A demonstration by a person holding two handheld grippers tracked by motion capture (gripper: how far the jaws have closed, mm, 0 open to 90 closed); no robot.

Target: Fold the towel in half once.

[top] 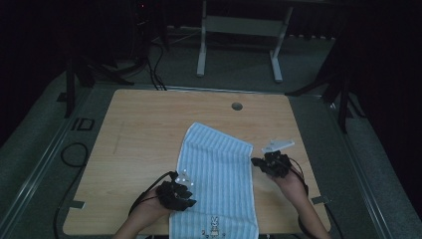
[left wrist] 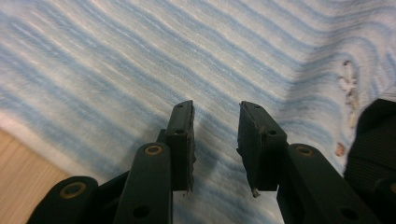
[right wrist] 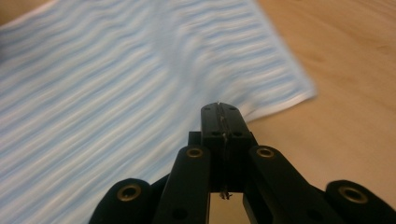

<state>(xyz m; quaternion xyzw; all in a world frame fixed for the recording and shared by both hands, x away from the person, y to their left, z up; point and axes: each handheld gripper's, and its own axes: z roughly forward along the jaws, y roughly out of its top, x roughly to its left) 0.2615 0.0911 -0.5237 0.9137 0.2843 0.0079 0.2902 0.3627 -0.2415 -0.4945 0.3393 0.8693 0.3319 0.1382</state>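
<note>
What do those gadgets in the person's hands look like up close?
Each hand holds a black two-jaw tool. The left gripper and right gripper have flat black jaws on arms with brass-coloured rivets. A black cable trails from the left one, and a pale three-cornered plate tops the right one.

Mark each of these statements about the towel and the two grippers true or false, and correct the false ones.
1. The towel is blue-and-white striped. True.
2. The left gripper has its jaws pressed together. False: a gap shows between them, with the towel beneath.
3. The right gripper has its jaws closed. True.
4. The towel is crumpled in a ball. False: it lies spread out on the table.
5. The towel's near end hangs over the table's near edge. True.
</note>
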